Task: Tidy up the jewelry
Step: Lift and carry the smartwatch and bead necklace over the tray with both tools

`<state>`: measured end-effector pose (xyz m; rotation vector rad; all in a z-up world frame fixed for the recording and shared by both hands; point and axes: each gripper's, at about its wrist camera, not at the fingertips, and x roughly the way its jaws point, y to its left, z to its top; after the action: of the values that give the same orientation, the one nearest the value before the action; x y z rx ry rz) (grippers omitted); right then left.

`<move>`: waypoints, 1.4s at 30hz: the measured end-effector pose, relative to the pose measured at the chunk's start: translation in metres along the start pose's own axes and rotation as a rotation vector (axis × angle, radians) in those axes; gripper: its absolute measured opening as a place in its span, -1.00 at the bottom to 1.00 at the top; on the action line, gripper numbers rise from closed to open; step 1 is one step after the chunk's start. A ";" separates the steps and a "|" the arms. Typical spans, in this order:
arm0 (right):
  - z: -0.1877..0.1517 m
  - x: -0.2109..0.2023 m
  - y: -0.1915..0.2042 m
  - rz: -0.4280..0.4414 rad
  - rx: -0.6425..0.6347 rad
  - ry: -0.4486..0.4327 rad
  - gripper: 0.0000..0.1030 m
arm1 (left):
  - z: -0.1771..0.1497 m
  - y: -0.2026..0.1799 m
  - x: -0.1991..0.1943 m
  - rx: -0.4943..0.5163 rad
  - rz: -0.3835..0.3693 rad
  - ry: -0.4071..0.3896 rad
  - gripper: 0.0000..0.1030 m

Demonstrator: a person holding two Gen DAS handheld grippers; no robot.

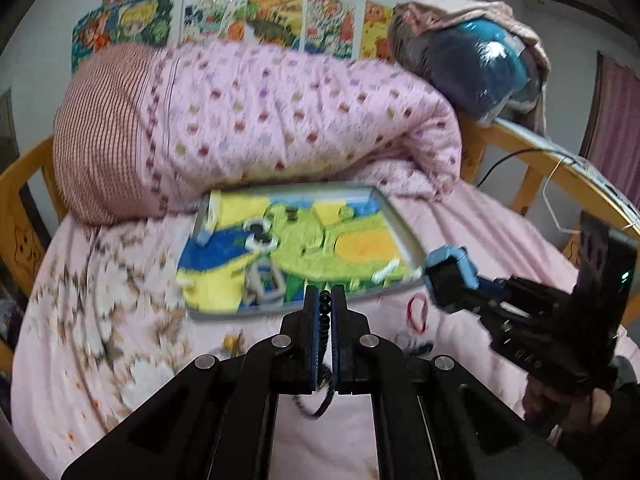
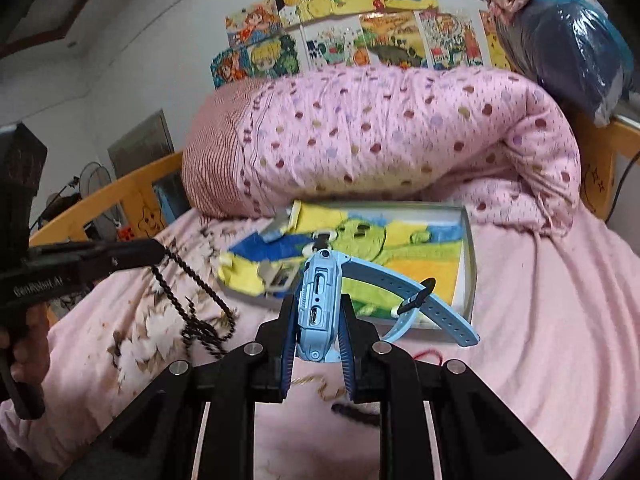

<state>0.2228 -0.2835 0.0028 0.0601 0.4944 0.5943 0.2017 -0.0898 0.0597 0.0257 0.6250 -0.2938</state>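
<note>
Jewelry here is a long black beaded necklace [image 1: 325, 312] clamped in the left gripper [image 1: 325, 300], its loops dangling to the pink floral bedsheet [image 1: 100, 320], and a light-blue plastic smartwatch [image 2: 318, 308] pinched edge-on in the right gripper [image 2: 318, 320]. Both hover just short of the shallow grey tray lined with a colourful cartoon cloth [image 2: 470, 260]. Trailing beads could snag the tray rim, and the narrow hold on the watch might slip.

Bed [image 2: 540, 320] with pink floral sheet, wooden rails at the sides. Lying directly on it: rolled pink dotted quilt [image 2: 400, 136] at the back, shallow grey tray [image 2: 469, 256] against the quilt, red loop [image 1: 416, 312] just beside the tray's near edge.
</note>
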 end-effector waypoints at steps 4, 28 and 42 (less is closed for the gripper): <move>0.012 0.002 -0.013 0.012 0.021 -0.030 -0.64 | 0.019 -0.002 -0.003 -0.008 -0.026 -0.029 -0.94; 0.005 0.081 -0.094 -0.021 0.161 0.095 -0.64 | 0.062 0.014 0.099 -0.106 -0.058 -0.052 -0.94; -0.005 0.096 -0.088 -0.044 0.102 0.137 -0.63 | 0.004 0.036 0.170 -0.204 -0.036 0.182 -0.94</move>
<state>0.3351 -0.3046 -0.0599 0.1054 0.6572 0.5322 0.3451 -0.1001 -0.0381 -0.1560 0.8340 -0.2627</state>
